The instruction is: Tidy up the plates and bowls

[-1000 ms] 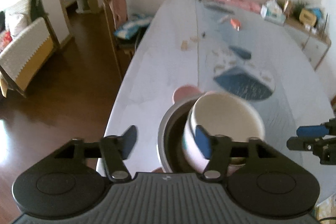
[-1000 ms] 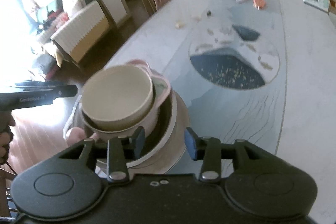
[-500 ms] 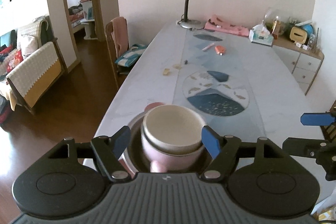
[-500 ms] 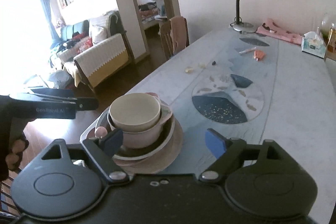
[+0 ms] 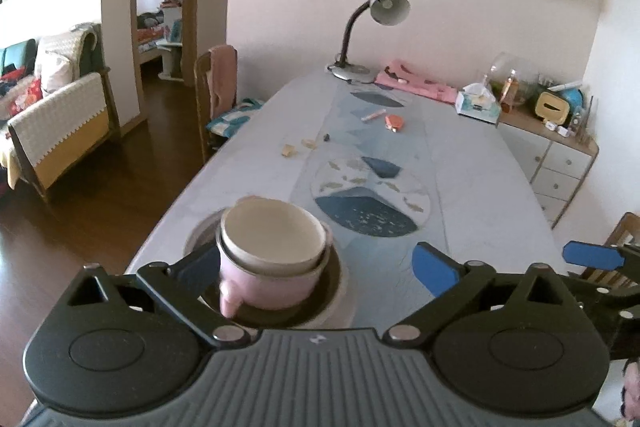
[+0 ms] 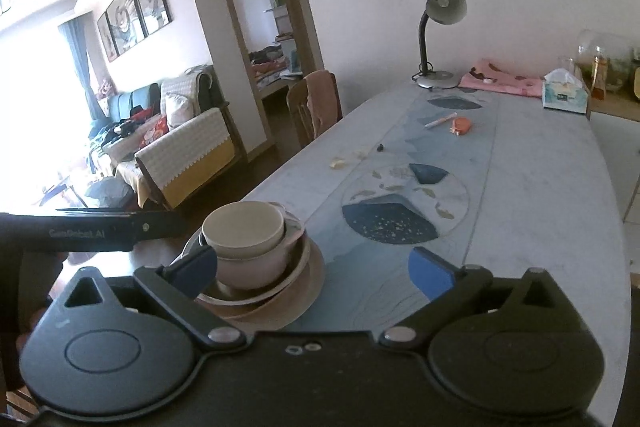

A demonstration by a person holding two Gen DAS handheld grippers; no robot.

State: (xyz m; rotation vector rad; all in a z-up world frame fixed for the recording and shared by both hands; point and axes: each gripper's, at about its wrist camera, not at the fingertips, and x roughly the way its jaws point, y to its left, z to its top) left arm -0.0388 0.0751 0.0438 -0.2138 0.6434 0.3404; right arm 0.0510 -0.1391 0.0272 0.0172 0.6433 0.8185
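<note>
We take the stack of dishes as our landmark: a cream bowl [image 5: 272, 235] sits nested in a pink bowl [image 5: 266, 287] with a small lug handle, that one rests in a dark-lined bowl [image 6: 256, 293], and the whole pile stands on a wide tan plate [image 6: 304, 291] near the close left corner of the long pale table [image 5: 472, 187]. Our left gripper [image 5: 316, 265] sits on the near side of the stack, its jaws having just been opening and now standing as wide as they go; the left blue pad overlaps the pink bowl's side in the picture, though we cannot tell whether it touches, and nothing is gripped. Our right gripper [image 6: 314, 267] is also on the near side of the stack, to its right, jaws likewise just opened wide and holding nothing; in its own view its left pad lies in front of the stack's edge and its right pad over bare table. In the right wrist view the left gripper's black body reaches in from the left of the stack. Beyond the stack lies a round blue-and-white mat [image 5: 370, 199]. Well past that, at the table's far end, stand a desk lamp [image 5: 376, 23], a pink cloth [image 5: 420, 85] and a tissue box [image 6: 566, 93]. Left of the stack, beside the table, stands a wooden chair [image 6: 314, 107].
</note>
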